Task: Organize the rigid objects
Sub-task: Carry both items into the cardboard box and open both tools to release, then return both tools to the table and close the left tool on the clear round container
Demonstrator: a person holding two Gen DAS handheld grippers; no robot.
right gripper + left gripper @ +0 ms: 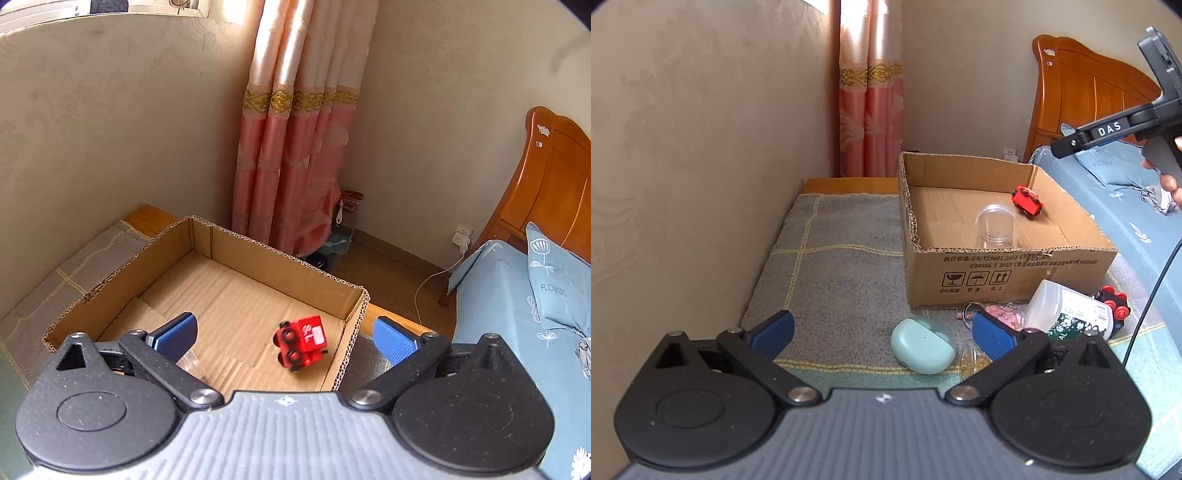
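The red toy train (301, 341) sits tipped on its side inside the box (354, 317), black wheels facing the right camera, a white label on its flank, slightly blurred. It lies near the box's right wall, on the bare cardboard floor. A clear jar (996, 226) stands upright in the box too, nearer the front wall. The right tool (286, 334) hangs above the box with its blue pads spread wide, nothing between them, nothing touched; the train lies below the gap, free of both pads. From the left camera, a hand (1167, 177) grips that tool's handle up at the right. The left tool (882, 332) is just as wide open and empty, low over the grey blanket (831, 266) on the surface. A mint earbud case (921, 345) lies between its pads, touching neither. Just beside that, in front of the box, a white bottle (1067, 314) lies on its side with another red-wheeled toy (1113, 304) behind it.
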